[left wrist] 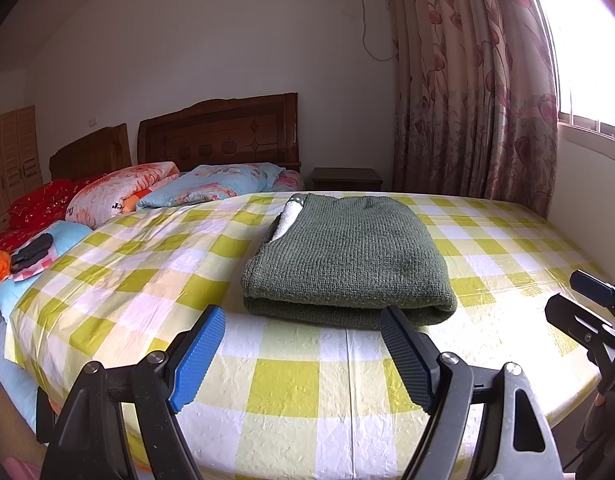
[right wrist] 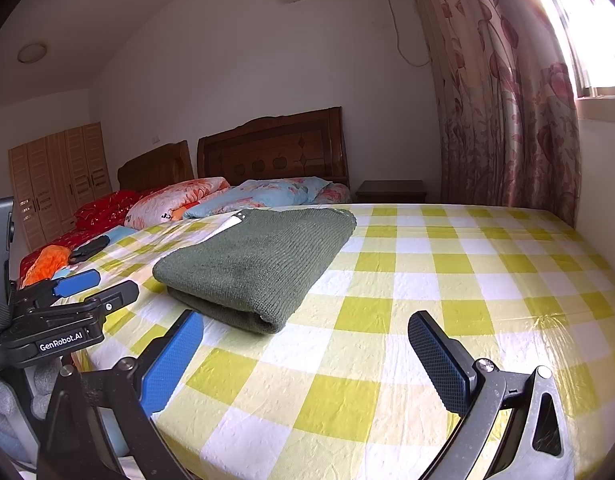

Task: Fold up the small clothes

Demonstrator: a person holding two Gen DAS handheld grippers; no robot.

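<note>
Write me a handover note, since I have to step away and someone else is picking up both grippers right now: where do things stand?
Left gripper: jaws open, empty, just short of the near folded edge of the green knit sweater.
Right gripper: jaws open, empty, over the yellow checked cloth, to the right of the sweater.
Sweater: lies folded into a compact rectangle on the cloth, white lining showing at its far left corner. Neither gripper touches it.
Done: this sweater looks folded.
Left: possibly set it aside. An orange garment and dark item lie at the far left; whether they need folding is unclear.
</note>
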